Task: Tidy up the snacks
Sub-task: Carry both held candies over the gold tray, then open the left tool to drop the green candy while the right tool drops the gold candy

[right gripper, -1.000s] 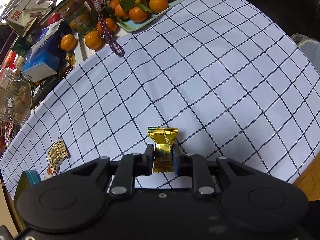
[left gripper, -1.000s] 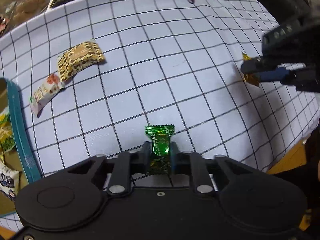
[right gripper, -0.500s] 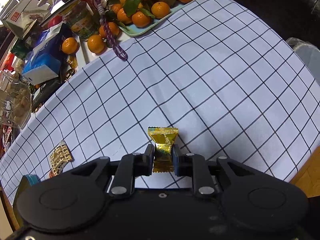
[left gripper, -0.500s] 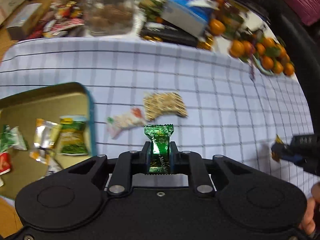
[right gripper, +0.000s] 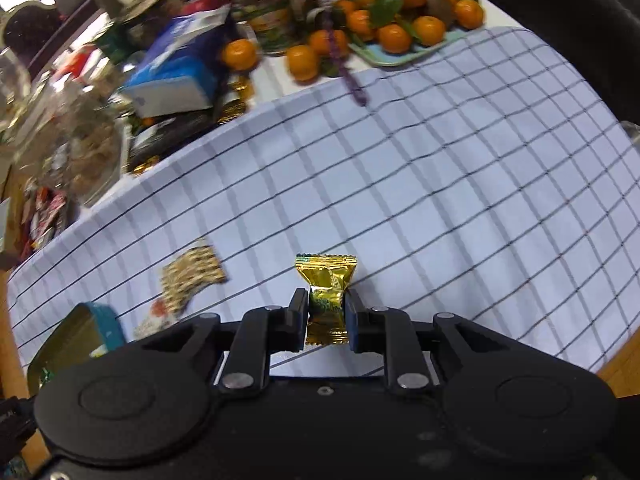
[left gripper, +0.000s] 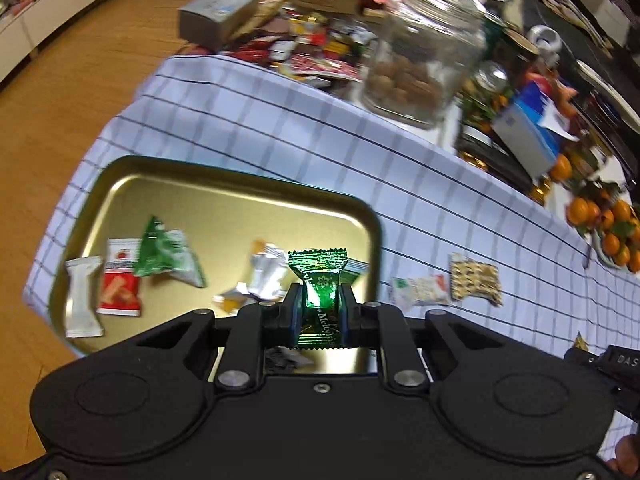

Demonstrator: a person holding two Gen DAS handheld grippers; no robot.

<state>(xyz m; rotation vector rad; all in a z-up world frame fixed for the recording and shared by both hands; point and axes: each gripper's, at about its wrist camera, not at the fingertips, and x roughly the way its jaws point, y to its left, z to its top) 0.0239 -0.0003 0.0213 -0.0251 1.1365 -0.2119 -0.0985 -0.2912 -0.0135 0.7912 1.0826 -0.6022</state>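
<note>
Checked tablecloth (left gripper: 280, 128) underneath, far clutter at 12 o'clock smeared by blur. Gold tin tray (left gripper: 224, 184) at 9 o'clock, near edge hidden behind the left gripper (left gripper: 320, 304), clamped tight on the green candy (left gripper: 320, 280) above the tray's right end. Right gripper (right gripper: 326, 312) pinched on the gold candy (right gripper: 326, 280) over bare cloth. Two loose packets (left gripper: 448, 286) at 3 o'clock of the tray, print unreadable.

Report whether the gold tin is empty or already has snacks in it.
Not empty. The gold tin already holds several wrapped snacks, among them a red packet and a white one; much of its floor is bare.
</note>
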